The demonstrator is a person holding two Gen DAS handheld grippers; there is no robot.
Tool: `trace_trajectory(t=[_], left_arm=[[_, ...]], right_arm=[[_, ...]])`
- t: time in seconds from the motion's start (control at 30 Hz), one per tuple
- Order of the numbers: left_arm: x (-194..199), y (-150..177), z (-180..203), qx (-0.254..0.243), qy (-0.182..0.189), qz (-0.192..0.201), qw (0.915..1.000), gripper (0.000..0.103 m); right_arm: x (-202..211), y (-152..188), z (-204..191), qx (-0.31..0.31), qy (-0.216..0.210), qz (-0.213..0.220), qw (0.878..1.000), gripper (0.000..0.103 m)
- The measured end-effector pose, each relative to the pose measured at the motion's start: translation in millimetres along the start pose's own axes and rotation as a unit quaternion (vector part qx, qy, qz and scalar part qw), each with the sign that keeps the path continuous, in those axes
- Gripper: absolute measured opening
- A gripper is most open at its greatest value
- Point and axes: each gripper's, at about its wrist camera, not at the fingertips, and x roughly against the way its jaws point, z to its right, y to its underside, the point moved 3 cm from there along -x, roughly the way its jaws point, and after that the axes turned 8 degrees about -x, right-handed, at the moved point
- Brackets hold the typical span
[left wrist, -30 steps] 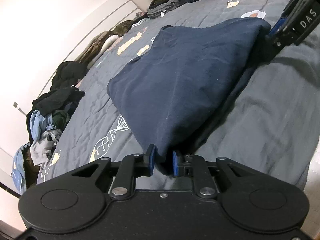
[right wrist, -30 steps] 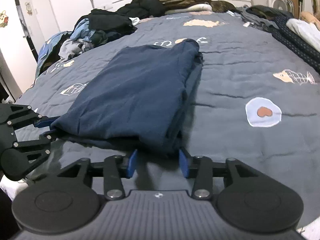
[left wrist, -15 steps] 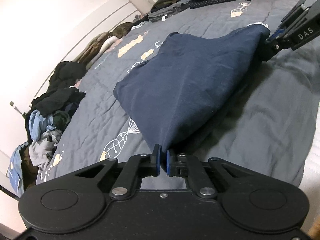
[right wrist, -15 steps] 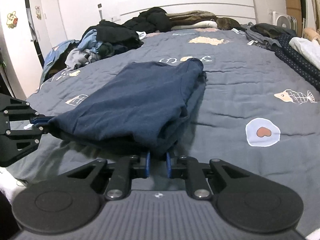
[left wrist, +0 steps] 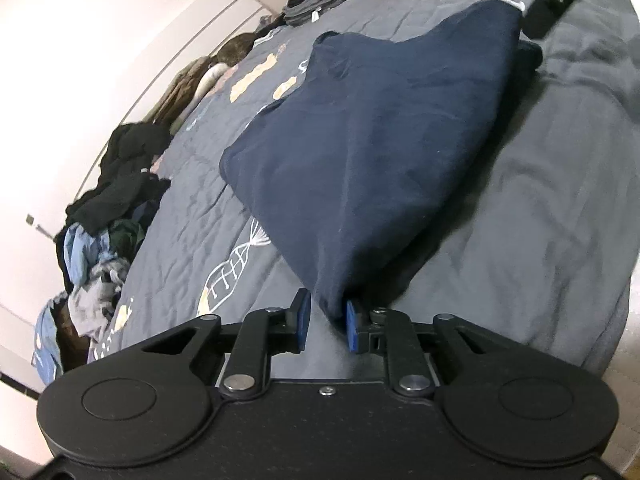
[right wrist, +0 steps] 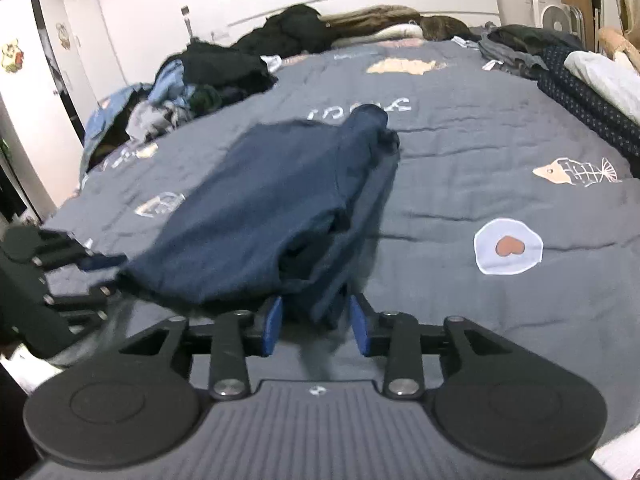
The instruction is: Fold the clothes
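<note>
A folded navy garment (left wrist: 380, 140) lies on the grey bed cover (left wrist: 540, 220), its near corners raised. In the left wrist view my left gripper (left wrist: 326, 322) is open, and one corner of the cloth still hangs between its blue fingers, against the right one. The right gripper (left wrist: 560, 0) shows blurred at the garment's far corner. In the right wrist view the navy garment (right wrist: 272, 208) reaches down to my right gripper (right wrist: 316, 328), which is open with the loose corner between its fingers. The left gripper (right wrist: 60, 264) sits at the garment's left corner.
A heap of unfolded dark and blue clothes (right wrist: 212, 80) sits at the bed's far left, with more along the headboard. Folded clothes (right wrist: 560, 60) lie along the right side. A white wardrobe (right wrist: 40, 80) stands left of the bed. The printed cover (right wrist: 460, 240) is bare on the right.
Both grippers were shut on the garment's near corners half a second ago and have now opened. The corners sag between the fingers.
</note>
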Motion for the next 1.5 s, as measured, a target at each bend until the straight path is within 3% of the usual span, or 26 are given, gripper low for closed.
trace_trajectory(t=[0.17, 0.37, 0.53, 0.7, 0.8, 0.93, 1.07, 1.2, 1.3, 1.37, 1.4, 1.47, 1.5], left_arm=[[-2.0, 0.0, 2.6, -0.003, 0.000, -0.002, 1.0000, 0.023], [-4.1, -2.1, 5.8, -0.008, -0.002, -0.003, 1.0000, 0.024], [-4.9, -0.7, 5.6, -0.005, -0.001, -0.001, 1.0000, 0.024], [-6.6, 2.6, -8.3, 0.045, 0.016, -0.001, 0.9989, 0.026], [-6.8, 7.3, -15.3, 0.047, 0.009, -0.002, 0.9988, 0.035], [-3.7, 10.1, -26.4, 0.080, 0.021, 0.000, 0.9966, 0.036], [0.2, 18.5, -44.1, 0.176, 0.084, -0.012, 0.9808, 0.036], [5.6, 29.2, -61.6, 0.268, 0.139, -0.021, 0.9529, 0.040], [15.3, 45.4, -77.4, 0.359, 0.170, -0.010, 0.9178, 0.051], [19.8, 57.1, -88.5, 0.439, 0.190, 0.010, 0.8781, 0.056], [18.8, 62.9, -93.3, 0.488, 0.200, 0.019, 0.8495, 0.057], [14.1, 73.3, -97.9, 0.580, 0.226, 0.041, 0.7815, 0.057], [11.4, 76.4, -97.2, 0.611, 0.230, 0.048, 0.7560, 0.057]], right_arm=[[10.7, -10.3, 6.5, -0.065, -0.052, 0.011, 0.996, 0.039], [0.1, -14.2, 10.4, -0.112, -0.068, 0.025, 0.991, 0.045], [-33.2, -11.1, 12.0, -0.113, -0.020, 0.005, 0.993, 0.045], [-49.9, -4.5, 13.5, -0.070, 0.020, 0.001, 0.997, 0.047], [-49.9, -1.7, 14.4, -0.062, 0.024, 0.002, 0.998, 0.053], [-48.0, 0.1, 18.3, -0.065, 0.021, 0.001, 0.998, 0.056], [-47.1, -1.4, 28.8, -0.125, 0.000, -0.005, 0.992, 0.056], [-43.9, -3.8, 38.5, -0.195, -0.021, -0.008, 0.981, 0.056], [-41.9, -5.0, 37.4, -0.203, -0.017, -0.010, 0.979, 0.057], [-39.4, -6.3, 35.3, -0.208, -0.020, -0.009, 0.978, 0.057], [-37.6, -7.7, 34.3, -0.212, -0.025, -0.006, 0.977, 0.058], [-35.0, -10.3, 31.8, -0.216, -0.030, 0.000, 0.976, 0.058], [-33.7, -11.6, 30.0, -0.216, -0.034, 0.004, 0.976, 0.058]])
